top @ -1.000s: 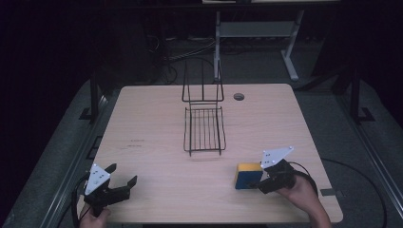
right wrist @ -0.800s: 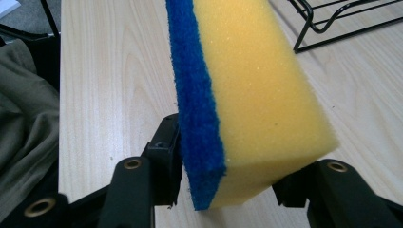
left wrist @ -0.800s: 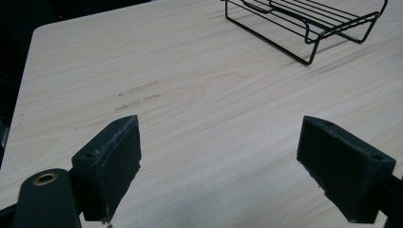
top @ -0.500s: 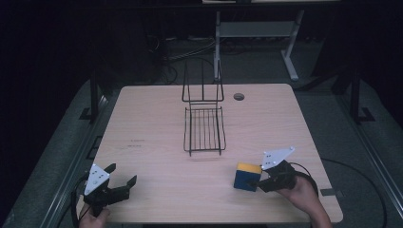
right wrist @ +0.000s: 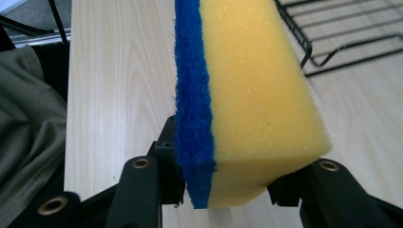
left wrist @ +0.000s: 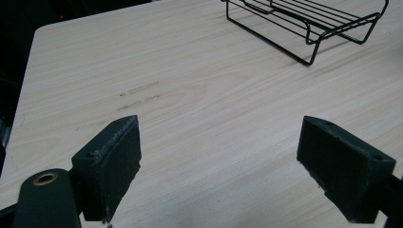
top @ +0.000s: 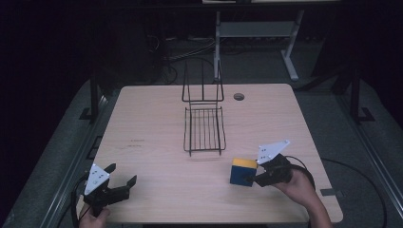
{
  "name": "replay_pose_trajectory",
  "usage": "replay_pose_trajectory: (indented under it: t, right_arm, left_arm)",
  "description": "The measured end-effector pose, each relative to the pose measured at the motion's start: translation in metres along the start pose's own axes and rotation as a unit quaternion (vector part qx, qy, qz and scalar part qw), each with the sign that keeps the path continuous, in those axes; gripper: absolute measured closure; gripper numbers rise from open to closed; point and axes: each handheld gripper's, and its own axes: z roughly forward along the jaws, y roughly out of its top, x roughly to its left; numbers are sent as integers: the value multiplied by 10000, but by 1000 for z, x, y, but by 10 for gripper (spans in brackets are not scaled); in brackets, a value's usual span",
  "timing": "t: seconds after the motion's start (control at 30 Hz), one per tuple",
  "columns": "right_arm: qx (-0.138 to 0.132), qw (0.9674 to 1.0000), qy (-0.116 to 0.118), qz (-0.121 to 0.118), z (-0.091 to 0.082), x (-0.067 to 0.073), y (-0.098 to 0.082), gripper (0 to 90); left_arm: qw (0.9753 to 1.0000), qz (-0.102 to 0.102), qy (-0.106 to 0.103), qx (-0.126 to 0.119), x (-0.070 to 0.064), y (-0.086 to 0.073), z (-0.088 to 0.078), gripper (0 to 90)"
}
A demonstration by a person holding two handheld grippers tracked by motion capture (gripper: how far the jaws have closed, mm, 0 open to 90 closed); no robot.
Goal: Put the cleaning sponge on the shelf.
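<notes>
My right gripper (top: 256, 179) grips the sponge (right wrist: 247, 95); I should carry it level toward the rack (top: 204, 129). Left gripper (top: 121, 183) rests open.

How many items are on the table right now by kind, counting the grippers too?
Sponge, yellow with a blue scouring side, clamped in the right gripper: 1
Black wire rack: 1
Handheld grippers, the left gripper open over bare wood: 2
Total: 4
</notes>
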Motion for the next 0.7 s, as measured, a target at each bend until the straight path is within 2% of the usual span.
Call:
replay_pose_trajectory:
  t: [0.33, 0.47, 0.7]
  right_arm:
    - [-86, 9997, 196, -134, 3, -15, 23, 555]
    - [38, 9996, 268, -99, 10, -21, 31, 555]
    - [79, 9994, 316, -130, 12, -27, 37, 555]
  left_arm:
    - [10000, 1, 3, 17, 1, 0, 0, 141]
    - [10000, -10, 9, 23, 2, 0, -1, 140]
    - [10000, -7, -2, 20, 2, 0, 0, 141]
